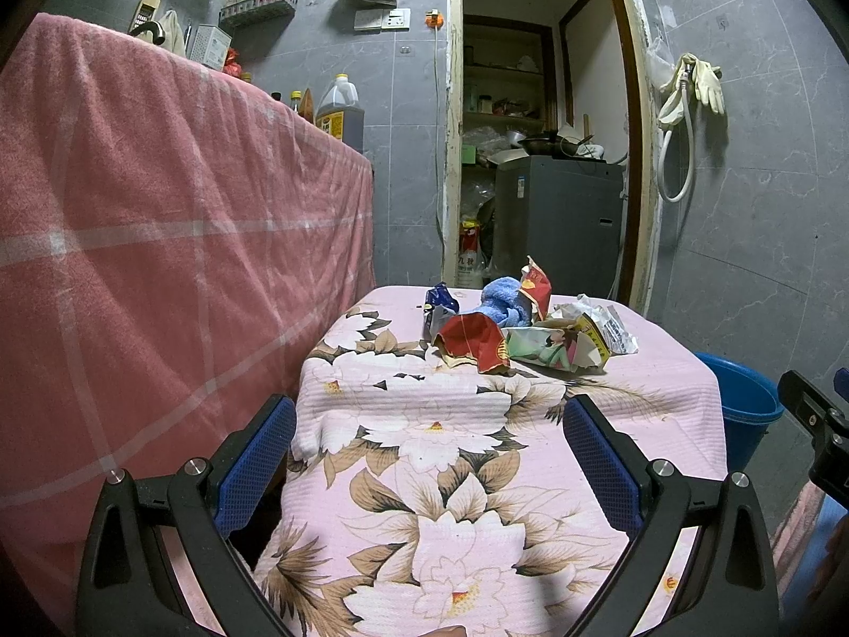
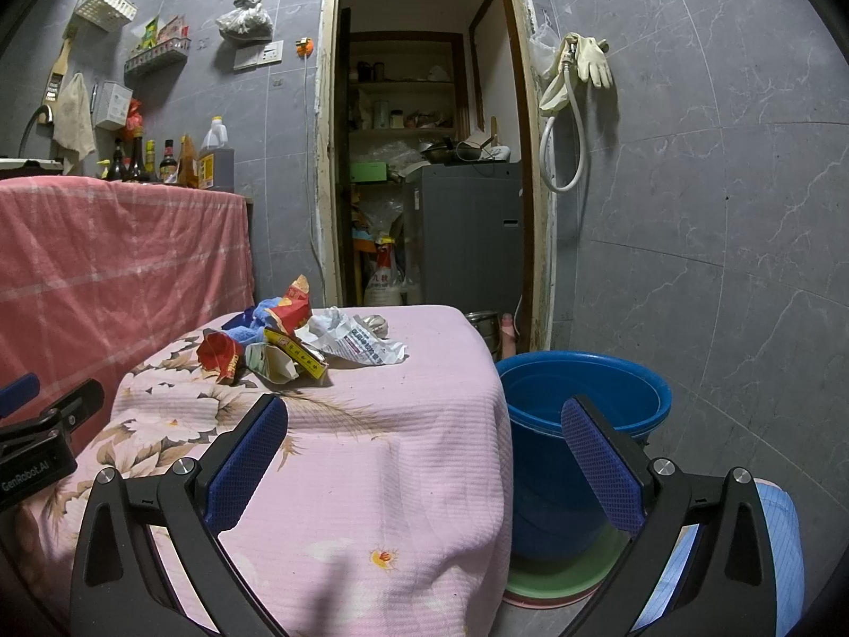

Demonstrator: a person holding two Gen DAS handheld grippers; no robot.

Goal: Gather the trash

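Both my left gripper and right gripper were released, empty. The wrappers near the bench's far edge looked light, crumpled; I judged pinching a raised fold best.

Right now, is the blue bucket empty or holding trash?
Looks empty: the blue bucket shows only bare blue inside; its bottom is hidden.

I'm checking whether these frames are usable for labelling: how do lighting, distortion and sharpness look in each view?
Left wrist view: dim indoor light, strong fisheye bending of the door frame, black corners; the trash pile is sharp, and a soft shadow falls on the tablecloth. Right wrist view: the same curvature and vignette, the blue bucket clear, no glare, no motion blur.
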